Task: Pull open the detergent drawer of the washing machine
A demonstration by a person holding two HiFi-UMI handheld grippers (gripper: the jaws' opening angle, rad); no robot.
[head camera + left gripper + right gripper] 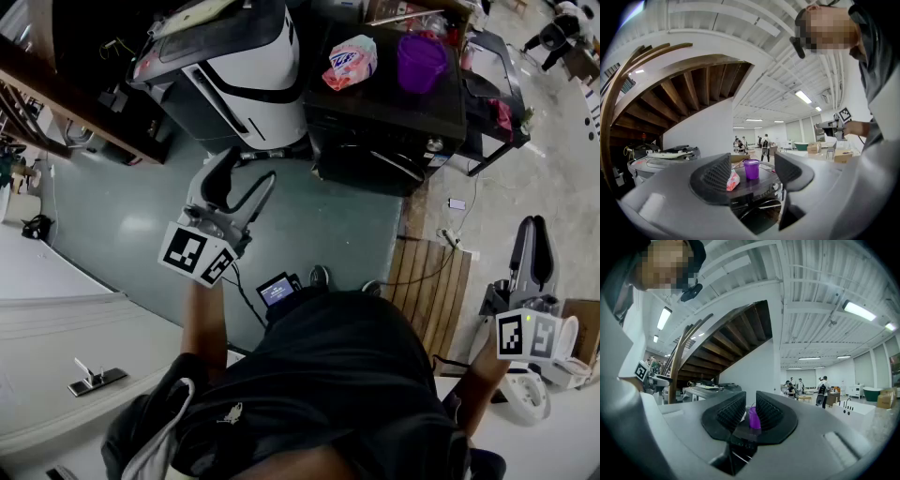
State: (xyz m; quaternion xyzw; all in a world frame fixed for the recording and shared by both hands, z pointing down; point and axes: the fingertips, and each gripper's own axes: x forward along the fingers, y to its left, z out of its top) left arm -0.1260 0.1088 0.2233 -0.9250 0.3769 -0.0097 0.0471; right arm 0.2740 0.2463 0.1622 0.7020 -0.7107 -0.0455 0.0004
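The washer [375, 161] stands ahead of the left gripper [248, 169], well apart from it; its fingers are apart and empty. The right gripper [531, 225], fingers together on nothing, is farther off.

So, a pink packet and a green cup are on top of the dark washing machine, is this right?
Not quite. The cup is purple, not green; the head view shows it. The pink packet does lie beside it on top of the dark washing machine.
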